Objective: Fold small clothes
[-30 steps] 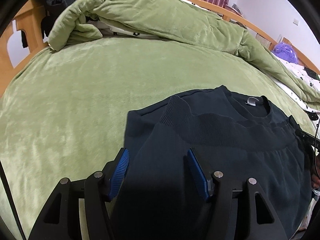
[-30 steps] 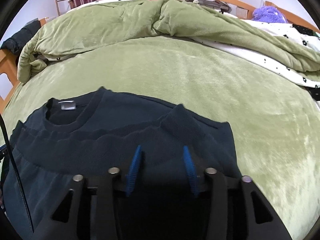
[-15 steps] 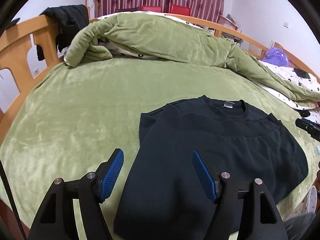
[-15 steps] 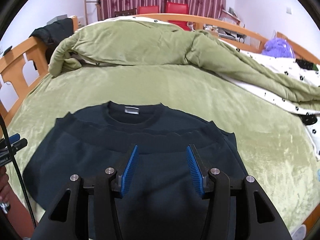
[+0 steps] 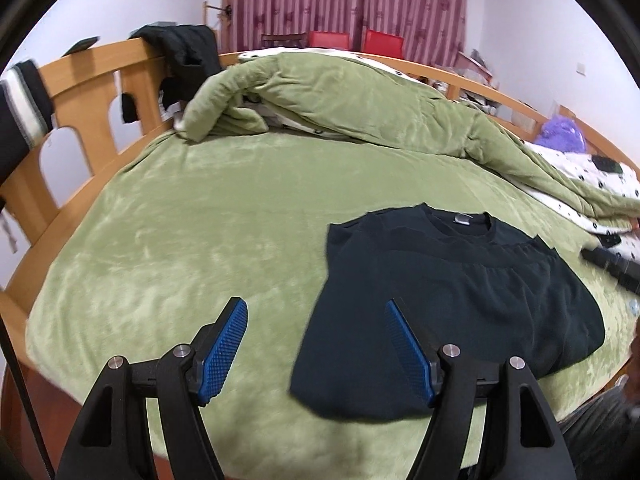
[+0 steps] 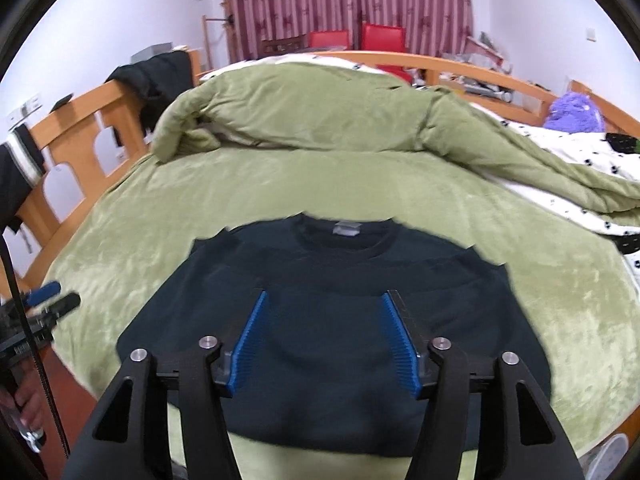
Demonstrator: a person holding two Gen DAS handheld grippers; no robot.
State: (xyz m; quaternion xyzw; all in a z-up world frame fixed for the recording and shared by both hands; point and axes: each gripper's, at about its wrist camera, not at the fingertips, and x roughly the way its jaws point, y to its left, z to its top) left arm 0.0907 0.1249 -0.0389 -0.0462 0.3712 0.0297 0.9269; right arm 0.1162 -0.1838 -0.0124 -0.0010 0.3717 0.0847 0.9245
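Note:
A dark navy sweater (image 5: 452, 304) lies folded flat on the green bed cover, its hem folded up to just below the collar with the grey neck label (image 6: 347, 229) showing. My left gripper (image 5: 316, 314) is open and empty, raised above the bed at the sweater's left edge. My right gripper (image 6: 326, 300) is open and empty, held above the middle of the sweater (image 6: 332, 332). The left gripper's tip also shows at the left edge of the right wrist view (image 6: 48, 298).
A bunched green quilt (image 5: 360, 104) lies across the far side of the bed. A wooden bed rail (image 5: 88, 120) with dark clothes draped on it runs along the left. A white spotted sheet and a purple plush toy (image 6: 576, 114) are at the right.
Both grippers have lifted up and back from the sweater, and their jaws have opened wider. The sweater stays folded on the bed.

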